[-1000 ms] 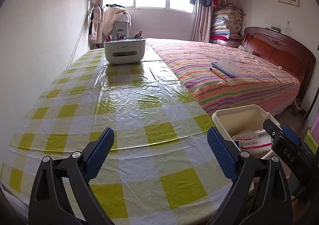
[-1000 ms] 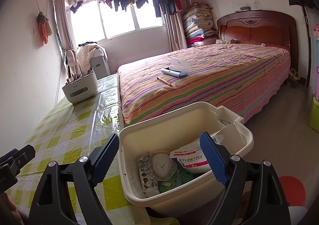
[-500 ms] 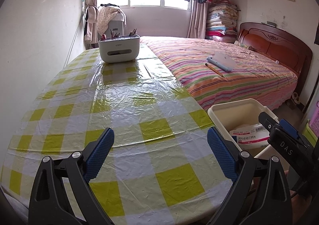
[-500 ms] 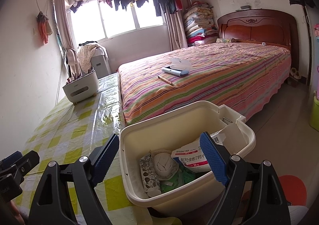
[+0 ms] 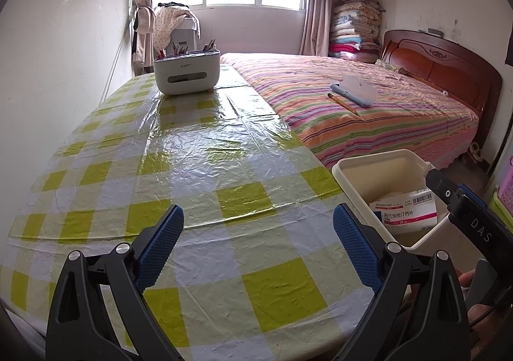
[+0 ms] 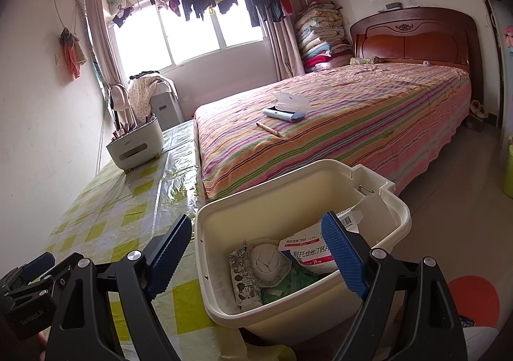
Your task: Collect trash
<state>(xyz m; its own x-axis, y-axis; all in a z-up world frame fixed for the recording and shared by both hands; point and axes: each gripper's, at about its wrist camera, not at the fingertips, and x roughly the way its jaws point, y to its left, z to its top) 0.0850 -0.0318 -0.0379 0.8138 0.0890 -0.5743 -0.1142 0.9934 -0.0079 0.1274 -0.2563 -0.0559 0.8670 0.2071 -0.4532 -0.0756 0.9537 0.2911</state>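
A cream plastic bin (image 6: 368, 183) stands beside the table's right edge, seen also in the left wrist view as the bin (image 5: 352, 181). Inside lie a white and pink medicine box (image 6: 307, 253), a crumpled white mask (image 6: 267, 263), a snack wrapper (image 6: 243, 281) and green scraps. My right gripper (image 6: 256, 257) hangs over the bin, open, with nothing between its blue pads. My left gripper (image 5: 258, 247) hovers open over the yellow checked tablecloth (image 5: 179, 168), holding nothing. The medicine box (image 5: 407, 212) shows in the left wrist view too.
A white organiser with pens (image 5: 187, 72) stands at the table's far end. The striped bed (image 5: 368, 108) carries a blue case (image 5: 352, 93) and a pencil (image 5: 343, 103). A wooden headboard (image 6: 416, 37) is at the right, folded quilts (image 6: 320, 37) by the window.
The left wrist view has tipped slightly upward and shifted, bringing the bin further into view. The right gripper has stayed over the bin, open as before.
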